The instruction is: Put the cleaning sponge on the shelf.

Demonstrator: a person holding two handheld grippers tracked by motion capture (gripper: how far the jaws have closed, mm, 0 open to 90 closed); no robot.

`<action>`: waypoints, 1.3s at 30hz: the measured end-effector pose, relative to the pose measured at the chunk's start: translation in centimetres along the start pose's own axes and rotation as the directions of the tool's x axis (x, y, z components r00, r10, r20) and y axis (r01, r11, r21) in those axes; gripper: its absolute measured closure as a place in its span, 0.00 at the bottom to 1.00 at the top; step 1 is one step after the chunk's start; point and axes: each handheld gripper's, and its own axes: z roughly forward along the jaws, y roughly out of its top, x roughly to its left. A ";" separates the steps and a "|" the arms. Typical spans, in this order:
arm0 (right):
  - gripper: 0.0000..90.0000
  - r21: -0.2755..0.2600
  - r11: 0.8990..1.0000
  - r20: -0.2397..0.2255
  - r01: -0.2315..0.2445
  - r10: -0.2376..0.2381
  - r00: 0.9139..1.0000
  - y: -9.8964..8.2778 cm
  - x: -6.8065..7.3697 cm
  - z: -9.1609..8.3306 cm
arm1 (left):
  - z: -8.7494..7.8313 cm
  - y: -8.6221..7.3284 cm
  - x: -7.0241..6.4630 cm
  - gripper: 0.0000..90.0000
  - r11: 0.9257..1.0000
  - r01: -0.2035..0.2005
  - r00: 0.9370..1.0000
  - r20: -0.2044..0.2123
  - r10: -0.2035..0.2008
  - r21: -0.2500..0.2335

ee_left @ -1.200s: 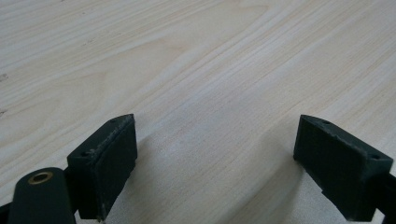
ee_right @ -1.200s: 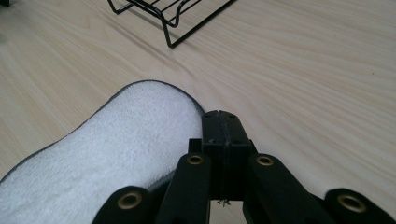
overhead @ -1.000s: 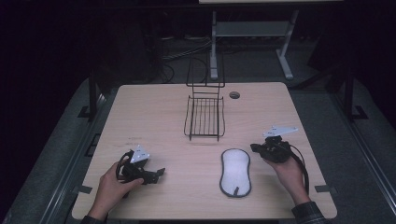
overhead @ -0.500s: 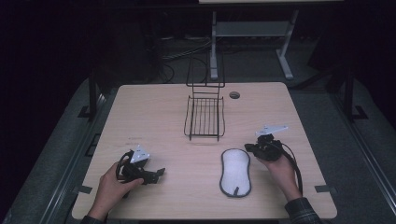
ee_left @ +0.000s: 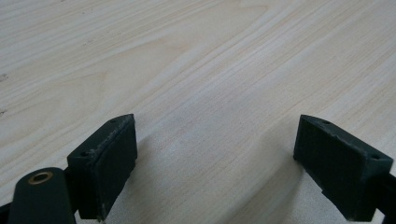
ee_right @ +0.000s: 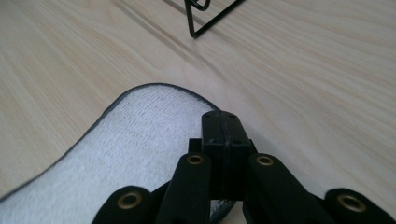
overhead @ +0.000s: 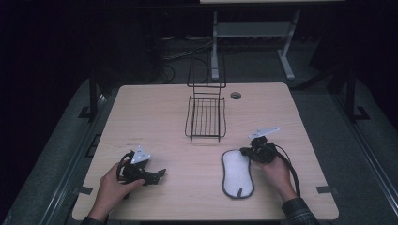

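**Q:** Hands first: what does each hold?

**A:** Near the front edge of the table [overhead: 155,108], the left gripper [overhead: 161,173] lies low towards the front left corner, jaws wide apart over bare wood. The right gripper [overhead: 243,151], towards the front right, has its jaws pressed together, empty.

**Q:** And the nearest thing?

**A:** A white mat [overhead: 237,173] with a dark rim lies flat by the front edge; the right gripper's tips sit at its right edge. Farther back, mid-table, stands a black wire rack [overhead: 205,117].
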 end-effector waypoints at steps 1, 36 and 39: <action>0.99 0.000 1.000 0.000 0.000 0.000 1.000 0.0 0.0 0.0 | 0.0 0.0 0.0 0.14 1.000 0.000 1.000 0.000 0.000 0.000; 0.99 -0.055 0.998 0.006 0.013 -0.013 1.000 -2.8 1.3 -5.0 | 0.0 0.0 0.0 0.14 1.000 0.000 1.000 0.000 0.000 0.000; 0.99 -0.026 0.999 0.006 0.025 -0.025 1.000 -3.6 1.5 -4.8 | 0.0 0.0 0.0 0.14 1.000 0.000 1.000 0.000 0.000 0.000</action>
